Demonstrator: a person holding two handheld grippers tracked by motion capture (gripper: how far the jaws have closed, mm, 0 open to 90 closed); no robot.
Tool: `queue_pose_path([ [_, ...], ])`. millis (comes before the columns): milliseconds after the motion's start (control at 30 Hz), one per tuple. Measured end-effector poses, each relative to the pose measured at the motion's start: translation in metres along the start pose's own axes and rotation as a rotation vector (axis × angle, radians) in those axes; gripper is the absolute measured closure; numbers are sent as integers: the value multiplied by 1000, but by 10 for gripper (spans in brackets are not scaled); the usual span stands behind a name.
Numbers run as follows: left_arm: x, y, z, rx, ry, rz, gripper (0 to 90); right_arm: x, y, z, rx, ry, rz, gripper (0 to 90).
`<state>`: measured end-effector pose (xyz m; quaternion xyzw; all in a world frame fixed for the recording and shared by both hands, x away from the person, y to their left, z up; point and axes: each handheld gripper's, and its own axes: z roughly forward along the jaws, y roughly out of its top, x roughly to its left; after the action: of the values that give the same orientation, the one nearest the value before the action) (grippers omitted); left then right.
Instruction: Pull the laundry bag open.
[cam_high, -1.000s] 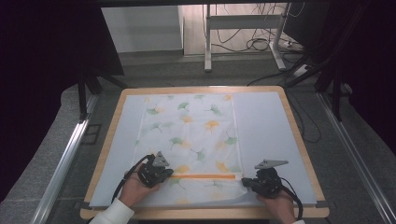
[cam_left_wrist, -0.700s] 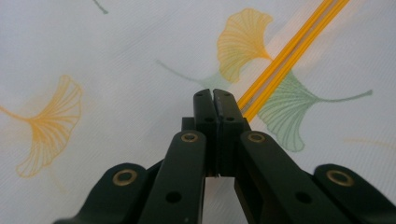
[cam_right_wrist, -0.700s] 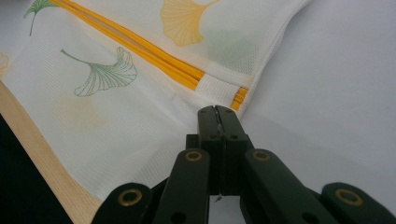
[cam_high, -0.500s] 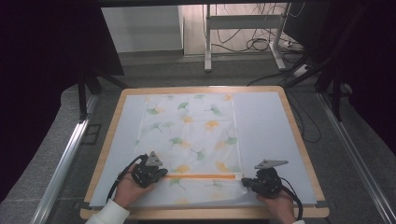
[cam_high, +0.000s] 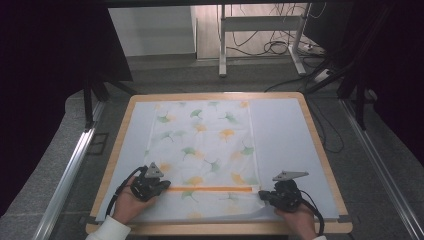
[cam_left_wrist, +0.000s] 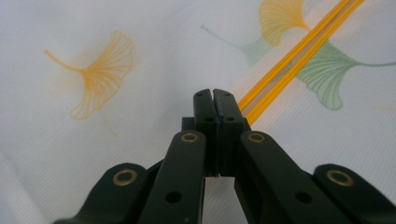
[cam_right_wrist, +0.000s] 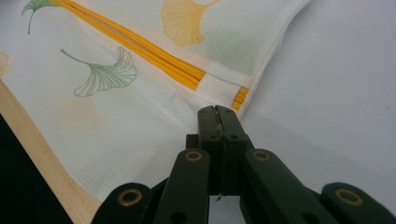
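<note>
Ginkgo-print cloth (cam_high: 202, 155) near the tabletop's (cam_high: 280, 97) front edge: left gripper (cam_high: 159, 186) has shifted rightward onto its orange stripe (cam_high: 212, 189); right gripper (cam_high: 267, 196) waits at the corner, both clenched, neither visibly pinching fabric.

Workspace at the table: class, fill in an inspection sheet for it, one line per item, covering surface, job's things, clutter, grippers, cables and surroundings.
Surface: pale mat on a wood-edged table.
Job's things: white cloth printed with green and orange leaves, spread flat; an orange stripe crosses it near the person's edge.
Clutter: nothing seen.
Grippers: left gripper has its jaws together over the cloth beside the stripe; right gripper has its jaws together at the cloth's edge where the stripe ends. Whether either pinches fabric cannot be told.
Cables: a black cable trails from the right gripper; loose cables lie on the floor beyond.
Surroundings: dark curtains at the sides, a metal stand behind.
</note>
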<state>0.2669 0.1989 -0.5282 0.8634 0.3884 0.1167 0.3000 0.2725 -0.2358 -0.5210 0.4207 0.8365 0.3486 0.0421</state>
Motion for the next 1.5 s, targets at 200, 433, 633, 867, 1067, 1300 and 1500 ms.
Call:
queue_pose_path([
  [200, 6, -7, -5, -1, 21, -17, 900, 0, 0, 0, -1, 1, -2, 896],
  [433, 13, -14, -10, -2, 33, -39, 900, 0, 0, 0, -3, 0, 1, 896],
  [633, 19, -21, -15, -1, 52, -55, 900, 1, 0, 0, -4, -2, 2, 896],
  [867, 27, -30, -21, -4, 63, -75, 900, 1, 0, 0, -3, -4, 1, 896],
  [1067, 31, -35, -25, -5, 76, -89, 900, 1, 0, 0, -1, -6, -4, 896],
  [1300, 37, -40, -28, -8, 76, -106, 900, 1, 0, 0, -1, -5, -4, 896],
  [1500, 40, -45, -32, -14, 73, -124, 900, 1, 0, 0, 0, -5, -4, 895],
])
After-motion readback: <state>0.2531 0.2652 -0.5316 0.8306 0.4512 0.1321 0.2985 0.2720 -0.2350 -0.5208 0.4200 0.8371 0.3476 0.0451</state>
